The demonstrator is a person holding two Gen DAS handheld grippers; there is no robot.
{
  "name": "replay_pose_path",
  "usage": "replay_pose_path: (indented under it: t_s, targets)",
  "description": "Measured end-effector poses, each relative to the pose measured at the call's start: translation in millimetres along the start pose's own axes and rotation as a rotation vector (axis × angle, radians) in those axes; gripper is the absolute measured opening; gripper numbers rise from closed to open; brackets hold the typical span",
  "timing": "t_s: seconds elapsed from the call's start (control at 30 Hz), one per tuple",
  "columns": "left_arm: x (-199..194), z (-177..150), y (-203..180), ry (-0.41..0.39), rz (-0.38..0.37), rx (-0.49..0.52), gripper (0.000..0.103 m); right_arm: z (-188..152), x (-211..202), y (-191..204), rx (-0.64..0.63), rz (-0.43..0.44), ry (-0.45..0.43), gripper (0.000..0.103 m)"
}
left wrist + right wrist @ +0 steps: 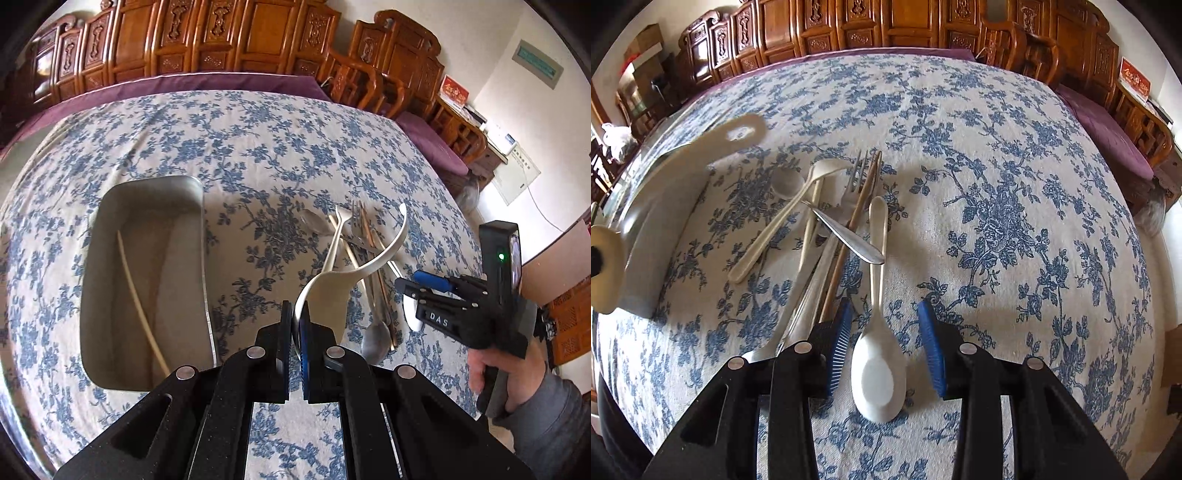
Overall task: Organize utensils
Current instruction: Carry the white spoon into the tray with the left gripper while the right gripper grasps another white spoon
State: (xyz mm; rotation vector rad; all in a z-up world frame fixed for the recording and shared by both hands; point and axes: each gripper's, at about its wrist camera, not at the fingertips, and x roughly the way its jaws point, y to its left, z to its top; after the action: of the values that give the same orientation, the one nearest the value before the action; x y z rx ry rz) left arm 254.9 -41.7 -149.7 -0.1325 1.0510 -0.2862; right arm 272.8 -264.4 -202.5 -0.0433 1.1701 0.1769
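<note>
One chopstick already in metal tray. Left gripper clamped on white rice paddle, lifted near tray. Right gripper apart, straddling white spoon on tablecloth. Utensil pile beside tray remains unsorted.

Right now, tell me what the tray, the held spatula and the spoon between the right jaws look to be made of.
Tray: brushed metal, probably stainless steel; dull grey sheen and a bright rim.
Spatula: cream plastic, by its matte, even colour; could be melamine. The left gripper pinches it.
Spoon: white, smooth and slightly glossy, so plastic or ceramic; I cannot tell which. The right gripper straddles it, open.
</note>
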Motion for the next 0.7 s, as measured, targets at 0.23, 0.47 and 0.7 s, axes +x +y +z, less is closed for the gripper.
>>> replay_pose_path:
  t_s: [0.23, 0.47, 0.7]
  targets:
    - [-10, -4, 12, -0.014, 0.013, -0.011, 0.003, 9, 14, -1, -0.014, -0.040, 0.054, 0.038]
    - [-20, -6, 17, -0.036, 0.020, -0.020, 0.003, 11, 14, 2, -0.034, -0.052, 0.084, 0.014]
    - [-28, -5, 23, -0.055, 0.028, -0.026, 0.003, 7, 10, -8, -0.016, -0.065, 0.103, 0.008]
